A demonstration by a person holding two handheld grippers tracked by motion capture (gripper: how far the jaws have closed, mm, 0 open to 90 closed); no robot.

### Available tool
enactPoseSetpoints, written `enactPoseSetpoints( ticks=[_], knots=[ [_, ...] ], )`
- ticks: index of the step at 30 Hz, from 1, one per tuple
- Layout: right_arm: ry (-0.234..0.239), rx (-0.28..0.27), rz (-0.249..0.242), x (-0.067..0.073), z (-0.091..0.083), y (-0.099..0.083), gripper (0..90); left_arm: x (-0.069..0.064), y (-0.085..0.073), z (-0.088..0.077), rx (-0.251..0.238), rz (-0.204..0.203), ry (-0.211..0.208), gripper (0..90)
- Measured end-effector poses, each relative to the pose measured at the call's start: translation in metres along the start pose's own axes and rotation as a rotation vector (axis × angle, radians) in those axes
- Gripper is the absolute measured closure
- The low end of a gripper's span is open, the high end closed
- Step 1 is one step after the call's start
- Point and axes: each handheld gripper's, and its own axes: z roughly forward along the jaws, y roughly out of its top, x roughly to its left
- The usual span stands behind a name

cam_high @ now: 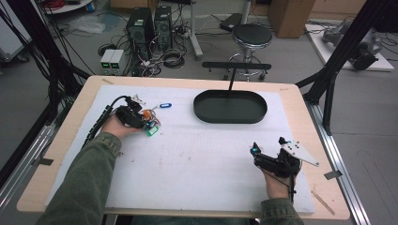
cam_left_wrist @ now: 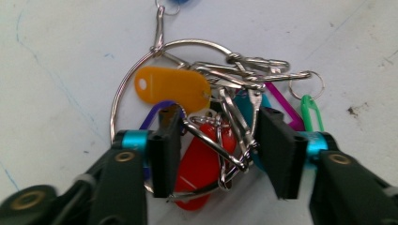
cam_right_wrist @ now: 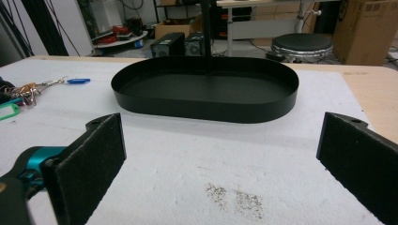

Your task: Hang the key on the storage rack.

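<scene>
One black tray (cam_high: 230, 107), one bunch of keys (cam_left_wrist: 206, 117) on one large ring (cam_left_wrist: 123, 89), two grippers, one stool (cam_high: 252, 35) and two computer towers (cam_high: 150, 26).

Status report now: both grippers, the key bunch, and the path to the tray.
Left gripper open, jaws around key bunch, not clamped. Right gripper open, holding nothing, facing black tray. Nothing on the white mat between bunch and tray.

The tray (cam_high: 230, 107) sits toward the tabletop's (cam_high: 197, 159) far edge, the bunch of keys (cam_high: 149, 119) to its left (nearer the left edge)
</scene>
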Motion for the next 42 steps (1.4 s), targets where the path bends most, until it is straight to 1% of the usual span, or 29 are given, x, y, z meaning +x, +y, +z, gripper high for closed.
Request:
enactPoseSetpoints(
  ticks=[1,2,4,5,6,8,10,13,15,16,17,18,20,21,23,24,27,28,30,33,34,37,39,41,42],
  knots=[
    [0.000,0.000,0.000,0.000,0.000,0.000,0.5,-0.002,0.001,-0.001,-0.008,0.015,0.001,58.9],
    [-0.001,0.000,-0.002,0.000,0.000,0.000,0.5,-0.004,0.001,0.000,-0.010,0.023,0.011,62.6],
    [-0.004,-0.002,-0.002,0.000,0.000,0.000,0.5,-0.006,0.001,0.000,-0.008,0.055,0.030,63.5],
    [-0.003,-0.001,0.001,-0.001,0.000,0.000,0.5,-0.007,0.001,0.000,-0.015,0.058,0.031,66.2],
    [-0.004,0.003,0.009,0.000,-0.001,0.000,0.5,-0.005,0.002,-0.001,-0.013,0.050,0.024,66.8],
    [-0.004,-0.005,0.001,-0.001,-0.001,0.000,0.5,-0.004,0.002,-0.002,-0.017,0.041,0.015,68.1],
    [-0.005,-0.008,0.003,-0.001,-0.001,0.000,0.6,-0.005,0.002,-0.003,-0.020,0.062,0.037,70.2],
    [-0.006,-0.004,0.010,-0.001,-0.002,0.000,0.5,-0.006,0.002,-0.004,-0.016,0.081,0.048,71.1],
    [-0.006,-0.004,0.011,-0.001,-0.002,0.000,0.5,-0.006,0.002,-0.005,-0.021,0.079,0.051,71.9],
    [-0.006,-0.004,0.010,-0.001,-0.002,0.000,0.5,-0.005,0.002,-0.006,-0.015,0.084,0.047,72.0],
    [-0.005,-0.004,0.011,-0.001,-0.002,0.000,0.5,-0.006,0.002,-0.006,-0.023,0.073,0.046,72.1],
    [-0.005,-0.005,0.009,-0.001,-0.002,0.000,0.5,-0.005,0.002,-0.007,-0.017,0.084,0.048,72.1],
    [-0.005,-0.008,0.008,-0.001,-0.002,0.000,0.5,-0.006,0.002,-0.008,-0.032,0.075,0.045,72.4],
    [-0.006,-0.011,0.007,-0.002,-0.002,0.000,0.5,-0.005,0.003,-0.011,-0.026,0.084,0.048,72.7],
    [-0.006,-0.010,0.008,-0.002,-0.002,0.000,0.5,-0.004,0.003,-0.014,-0.036,0.076,0.046,72.9],
    [-0.006,-0.010,0.008,-0.002,-0.002,0.000,0.5,-0.003,0.003,-0.017,-0.031,0.078,0.045,72.9],
    [-0.008,-0.012,0.012,-0.002,-0.002,0.001,0.5,-0.001,0.006,-0.022,-0.041,0.071,0.046,73.3],
    [-0.008,-0.012,0.012,-0.002,-0.002,0.001,0.5,-0.001,0.007,-0.025,-0.038,0.078,0.046,73.3],
    [-0.008,-0.012,0.013,-0.002,-0.002,0.001,0.5,0.000,0.010,-0.029,-0.052,0.068,0.035,73.4],
    [-0.006,-0.013,0.012,-0.002,-0.002,0.001,0.5,0.000,0.014,-0.034,-0.062,0.064,0.027,73.3],
    [-0.003,-0.013,0.017,-0.001,-0.002,0.001,0.5,0.000,0.016,-0.036,-0.057,0.073,0.025,73.4],
    [-0.002,-0.020,0.011,-0.002,-0.003,0.001,0.5,-0.001,0.021,-0.040,-0.071,0.059,0.006,73.3],
    [-0.002,-0.022,0.015,-0.003,-0.003,0.001,0.5,-0.002,0.025,-0.044,-0.081,0.063,-0.001,73.3],
    [-0.002,-0.020,0.019,-0.003,-0.003,0.001,0.5,-0.002,0.028,-0.048,-0.091,0.058,-0.016,73.3],
    [-0.001,-0.020,0.022,-0.002,-0.003,0.001,0.5,-0.003,0.030,-0.049,-0.100,0.055,-0.017,75.8]
  ],
)
